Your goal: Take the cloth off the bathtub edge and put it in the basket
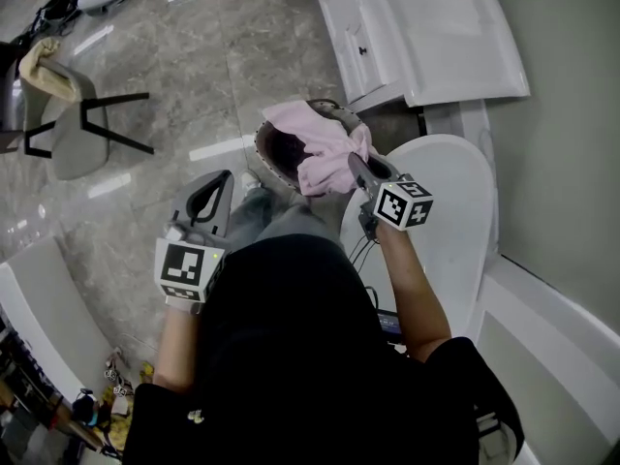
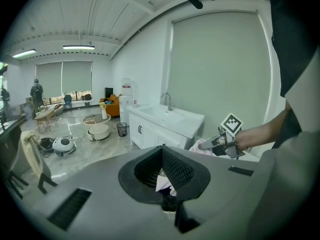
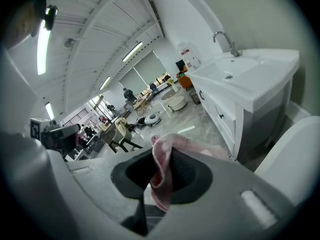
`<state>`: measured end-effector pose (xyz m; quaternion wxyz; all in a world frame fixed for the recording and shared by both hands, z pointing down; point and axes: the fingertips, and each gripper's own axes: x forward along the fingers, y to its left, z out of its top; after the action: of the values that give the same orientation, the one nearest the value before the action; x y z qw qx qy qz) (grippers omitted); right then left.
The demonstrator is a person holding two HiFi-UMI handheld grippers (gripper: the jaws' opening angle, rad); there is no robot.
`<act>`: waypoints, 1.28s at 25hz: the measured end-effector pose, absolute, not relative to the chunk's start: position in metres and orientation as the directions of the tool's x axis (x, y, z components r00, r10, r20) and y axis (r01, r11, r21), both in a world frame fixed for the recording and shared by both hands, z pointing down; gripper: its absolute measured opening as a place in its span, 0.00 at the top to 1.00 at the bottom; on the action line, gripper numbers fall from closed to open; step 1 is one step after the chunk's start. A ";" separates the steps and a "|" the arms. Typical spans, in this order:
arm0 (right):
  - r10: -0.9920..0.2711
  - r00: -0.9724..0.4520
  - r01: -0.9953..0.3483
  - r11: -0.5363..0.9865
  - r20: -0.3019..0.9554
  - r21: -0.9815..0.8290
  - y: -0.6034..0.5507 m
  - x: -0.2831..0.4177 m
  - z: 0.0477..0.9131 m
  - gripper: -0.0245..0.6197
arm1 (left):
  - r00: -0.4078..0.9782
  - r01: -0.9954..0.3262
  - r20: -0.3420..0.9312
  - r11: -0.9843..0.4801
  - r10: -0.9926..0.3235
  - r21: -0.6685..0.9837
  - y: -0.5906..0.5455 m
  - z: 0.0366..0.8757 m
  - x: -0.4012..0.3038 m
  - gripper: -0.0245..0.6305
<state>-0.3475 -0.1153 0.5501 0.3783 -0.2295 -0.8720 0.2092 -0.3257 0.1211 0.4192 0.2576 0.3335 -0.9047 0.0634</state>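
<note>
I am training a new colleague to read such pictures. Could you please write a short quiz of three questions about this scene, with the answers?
1. True or false: the left gripper carries nothing.
2. Where is the pink cloth?
A) lying on the bathtub edge
B) clamped in the right gripper, over the basket
C) draped on a chair
3. Fill in the word: the basket stands on the marble ____.

Key
1. True: its jaws are together and nothing is between them.
2. B
3. floor
</note>
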 end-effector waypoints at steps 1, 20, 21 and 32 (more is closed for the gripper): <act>0.559 -0.590 0.241 0.810 0.583 -0.534 -0.111 -0.350 0.561 0.87 | -0.644 -0.632 0.515 0.773 -0.565 0.058 0.124 0.422 -0.328 0.95; 0.484 -0.314 0.198 0.875 0.817 -0.442 -0.033 -0.400 0.804 0.86 | -0.620 -0.531 0.631 0.841 -0.466 0.100 0.195 0.496 -0.323 0.95; 0.477 -0.306 0.196 0.879 0.824 -0.436 -0.029 -0.404 0.815 0.86 | -0.617 -0.525 0.638 0.845 -0.461 0.103 0.199 0.502 -0.320 0.95; 0.382 -0.224 0.141 0.923 0.897 -0.358 -0.011 -0.414 0.923 0.85 | -0.584 -0.454 0.705 0.881 -0.404 0.128 0.240 0.550 -0.283 0.95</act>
<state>-0.4144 -0.0110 0.9234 0.5997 -0.1686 -0.7758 0.1003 -0.2832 0.2401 0.5502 0.3873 0.2412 -0.8892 0.0328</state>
